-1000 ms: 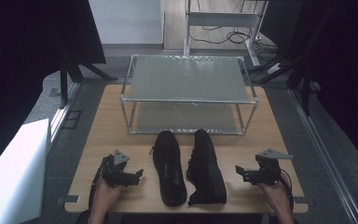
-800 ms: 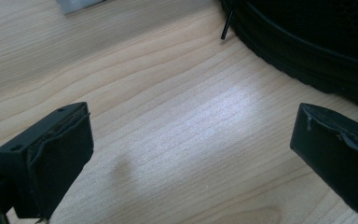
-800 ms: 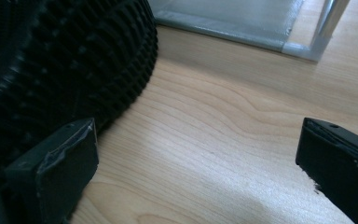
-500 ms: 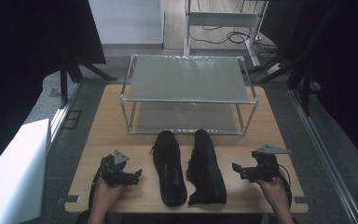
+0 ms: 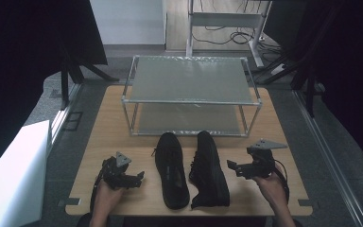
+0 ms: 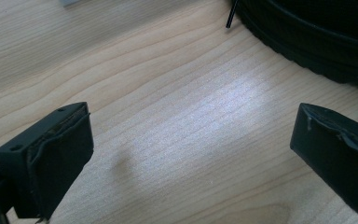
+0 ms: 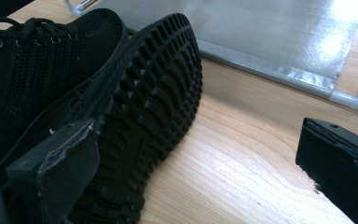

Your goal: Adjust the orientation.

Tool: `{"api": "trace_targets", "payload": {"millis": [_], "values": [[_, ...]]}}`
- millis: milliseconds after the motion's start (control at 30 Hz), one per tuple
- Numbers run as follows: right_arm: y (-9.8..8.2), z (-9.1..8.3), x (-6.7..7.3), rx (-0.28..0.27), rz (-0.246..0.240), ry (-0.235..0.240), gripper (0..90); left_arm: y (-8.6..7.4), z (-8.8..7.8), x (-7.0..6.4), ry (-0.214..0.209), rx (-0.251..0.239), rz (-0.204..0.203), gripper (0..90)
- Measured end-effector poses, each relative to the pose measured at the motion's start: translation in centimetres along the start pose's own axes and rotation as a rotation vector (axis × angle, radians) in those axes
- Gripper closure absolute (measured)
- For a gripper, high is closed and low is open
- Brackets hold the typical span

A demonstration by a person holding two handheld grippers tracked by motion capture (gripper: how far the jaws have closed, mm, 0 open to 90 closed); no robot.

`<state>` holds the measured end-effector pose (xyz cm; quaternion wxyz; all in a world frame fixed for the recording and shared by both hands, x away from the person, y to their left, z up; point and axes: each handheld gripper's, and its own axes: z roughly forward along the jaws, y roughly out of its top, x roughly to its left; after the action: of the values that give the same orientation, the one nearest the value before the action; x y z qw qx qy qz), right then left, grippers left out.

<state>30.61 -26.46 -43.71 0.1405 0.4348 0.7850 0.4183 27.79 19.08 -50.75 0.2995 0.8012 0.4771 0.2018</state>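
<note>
High view, right gripper [image 5: 234,166] beside right shoe [image 5: 209,169], jaws apart

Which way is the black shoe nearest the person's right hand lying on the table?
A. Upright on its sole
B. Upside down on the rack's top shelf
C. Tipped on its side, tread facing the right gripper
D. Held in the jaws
C: the right shoe lies on its side on the table, its studded tread turned toward the right gripper, whose jaws stand open and apart from it.
</note>
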Motion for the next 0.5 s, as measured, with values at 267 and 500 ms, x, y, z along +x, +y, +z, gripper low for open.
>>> {"api": "trace_targets", "payload": {"millis": [267,500], "values": [[0.7,1.1,0.8,0.011,0.007,0.025,0.0,0.0,0.2,-0.1,0.002,0.013,0.006,0.0],[0.8,3.1,1.9,0.054,-0.006,0.026,0.0,0.0,0.2,-0.2,0.004,0.019,0.009,0.0]]}}
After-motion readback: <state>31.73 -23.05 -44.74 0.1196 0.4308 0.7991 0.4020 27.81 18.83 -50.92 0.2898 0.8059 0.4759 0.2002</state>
